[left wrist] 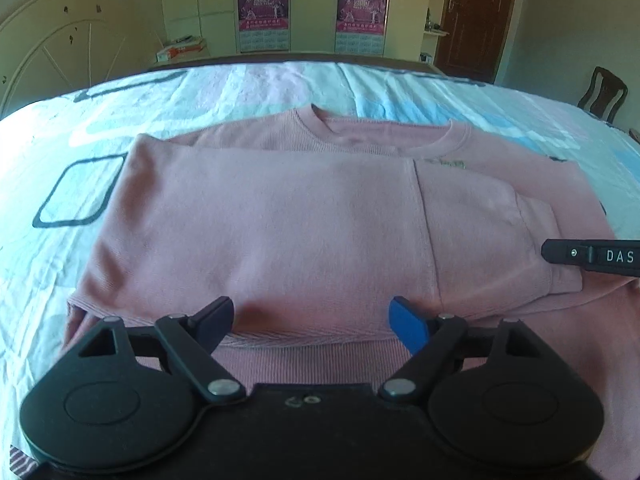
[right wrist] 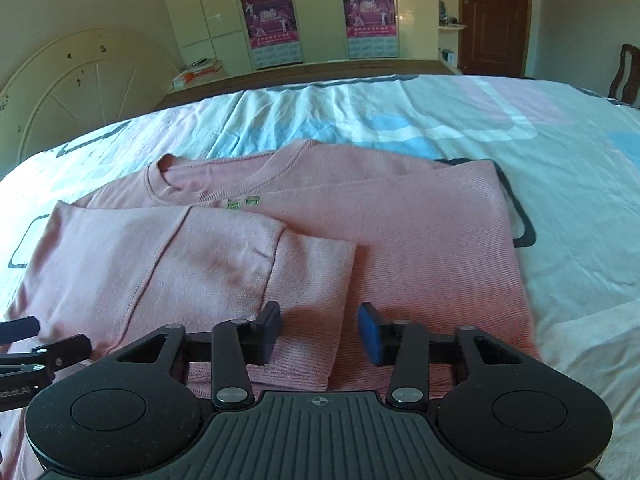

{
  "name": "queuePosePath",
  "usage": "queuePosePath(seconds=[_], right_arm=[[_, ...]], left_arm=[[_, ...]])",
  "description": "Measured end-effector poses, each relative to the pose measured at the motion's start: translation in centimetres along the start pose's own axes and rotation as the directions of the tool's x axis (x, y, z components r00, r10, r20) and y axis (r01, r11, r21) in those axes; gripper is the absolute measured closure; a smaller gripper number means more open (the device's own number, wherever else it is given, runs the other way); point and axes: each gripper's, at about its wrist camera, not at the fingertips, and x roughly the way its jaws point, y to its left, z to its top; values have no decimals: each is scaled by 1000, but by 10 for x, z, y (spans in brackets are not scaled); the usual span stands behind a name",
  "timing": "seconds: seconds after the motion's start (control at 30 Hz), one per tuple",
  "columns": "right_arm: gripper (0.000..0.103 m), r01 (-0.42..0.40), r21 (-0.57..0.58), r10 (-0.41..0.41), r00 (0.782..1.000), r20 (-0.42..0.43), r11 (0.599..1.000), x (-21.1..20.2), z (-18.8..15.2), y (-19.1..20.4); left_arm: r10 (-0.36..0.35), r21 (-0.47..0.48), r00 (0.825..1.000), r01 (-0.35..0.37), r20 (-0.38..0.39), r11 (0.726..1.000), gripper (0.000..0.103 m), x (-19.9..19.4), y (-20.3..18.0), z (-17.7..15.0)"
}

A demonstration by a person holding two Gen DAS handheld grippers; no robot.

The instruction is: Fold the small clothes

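Observation:
A pink sweatshirt (left wrist: 280, 220) lies flat on the bed, with its collar (left wrist: 384, 132) at the far side. One side and its sleeve (right wrist: 240, 260) are folded across the front, and the cuff ends near the middle. My left gripper (left wrist: 312, 320) hovers open over the near hem with nothing between its fingers. My right gripper (right wrist: 320, 332) is over the cuff's edge, its jaws a narrow gap apart and not pinching the cloth. In the left wrist view, a right gripper finger (left wrist: 592, 256) pokes in from the right edge.
The bed sheet (right wrist: 560, 200) is white with blue and pink patches and black outlines. Beyond the bed stand a cream wardrobe with posters (left wrist: 264, 4), a brown door (left wrist: 476, 16) and a wooden chair (left wrist: 604, 92). A box (left wrist: 180, 50) rests by the far edge.

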Motion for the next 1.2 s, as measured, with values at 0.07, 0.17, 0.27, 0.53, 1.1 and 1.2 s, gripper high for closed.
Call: queuePosePath(seconds=[0.07, 0.17, 0.27, 0.53, 1.1, 1.2], right_arm=[[89, -8, -23, 8, 1000, 0, 1000, 2, -6, 5], [94, 10, -85, -8, 1000, 16, 996, -1, -10, 12], [100, 122, -123, -117, 992, 44, 985, 1, -12, 10], [97, 43, -37, -41, 997, 62, 998, -41, -26, 14], [87, -28, -242, 15, 998, -53, 970, -111, -172, 103], [87, 50, -208, -59, 997, -40, 977, -124, -179, 87]], left_arm=[[8, 2, 1000, -8, 17, 1000, 19, 1, 0, -6], [7, 3, 1000, -7, 14, 1000, 19, 0, 1, -6], [8, -3, 1000, -8, 8, 1000, 19, -5, 3, -6], [-14, 5, 1000, 14, 8, 1000, 19, -35, 8, -28], [-59, 130, 998, 60, -13, 990, 11, -107, 50, -143], [-44, 143, 999, 45, -5, 989, 10, -120, 63, -157]])
